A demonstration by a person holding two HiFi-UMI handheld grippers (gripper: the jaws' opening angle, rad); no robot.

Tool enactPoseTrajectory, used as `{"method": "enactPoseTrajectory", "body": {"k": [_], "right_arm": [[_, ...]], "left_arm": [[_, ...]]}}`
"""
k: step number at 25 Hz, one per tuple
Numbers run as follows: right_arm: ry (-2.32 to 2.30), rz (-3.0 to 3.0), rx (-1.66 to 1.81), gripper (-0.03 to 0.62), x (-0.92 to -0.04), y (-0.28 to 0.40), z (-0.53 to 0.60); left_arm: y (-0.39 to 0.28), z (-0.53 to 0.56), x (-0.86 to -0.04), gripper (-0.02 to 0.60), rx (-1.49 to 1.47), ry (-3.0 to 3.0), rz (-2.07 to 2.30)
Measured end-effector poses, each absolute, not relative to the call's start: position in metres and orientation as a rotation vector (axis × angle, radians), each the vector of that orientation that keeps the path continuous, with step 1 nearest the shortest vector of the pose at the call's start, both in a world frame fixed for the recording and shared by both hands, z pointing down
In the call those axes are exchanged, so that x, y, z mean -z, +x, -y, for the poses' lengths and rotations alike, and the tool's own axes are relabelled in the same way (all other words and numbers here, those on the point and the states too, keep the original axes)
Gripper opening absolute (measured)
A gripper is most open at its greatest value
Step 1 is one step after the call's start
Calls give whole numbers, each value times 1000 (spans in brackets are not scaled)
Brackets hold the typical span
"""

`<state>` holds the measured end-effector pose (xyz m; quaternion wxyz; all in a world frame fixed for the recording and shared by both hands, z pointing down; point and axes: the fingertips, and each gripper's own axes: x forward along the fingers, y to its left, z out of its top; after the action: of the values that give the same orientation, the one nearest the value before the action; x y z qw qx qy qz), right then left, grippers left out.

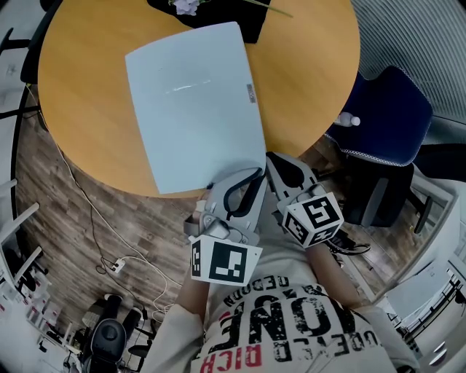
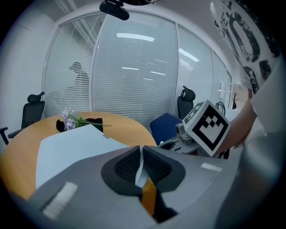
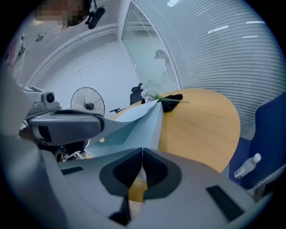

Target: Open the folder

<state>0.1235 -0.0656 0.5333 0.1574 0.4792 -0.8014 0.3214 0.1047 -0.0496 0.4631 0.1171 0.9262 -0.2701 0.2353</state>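
Observation:
A pale blue folder lies closed and flat on the round wooden table, its near edge reaching past the table's rim. Both grippers meet at its near right corner. My left gripper is shut on a thin leaf of the folder; in the left gripper view the sheet runs between the pads of that gripper. My right gripper sits just to the right, jaws shut at the same corner. In the right gripper view the folder runs down into those jaws, its corner slightly raised.
Purple flowers on a black cloth lie at the table's far side. A blue chair with a small bottle stands to the right. Cables and a power strip lie on the wooden floor to the left. Glass walls with blinds surround the room.

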Motion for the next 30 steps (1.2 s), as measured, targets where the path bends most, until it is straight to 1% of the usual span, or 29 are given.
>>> {"method": "enactPoseTrajectory", "body": {"k": [16, 24, 30], "right_arm": [[1400, 2260, -903, 14, -535, 126, 69], [1426, 2238, -893, 14, -533, 127, 71], [1443, 2216, -880, 13, -533, 129, 71]], "left_arm": [[100, 52, -449, 31, -590, 2735, 810], [89, 59, -425, 31, -439, 2757, 863], [83, 59, -415, 31, -424, 2757, 917]]}}
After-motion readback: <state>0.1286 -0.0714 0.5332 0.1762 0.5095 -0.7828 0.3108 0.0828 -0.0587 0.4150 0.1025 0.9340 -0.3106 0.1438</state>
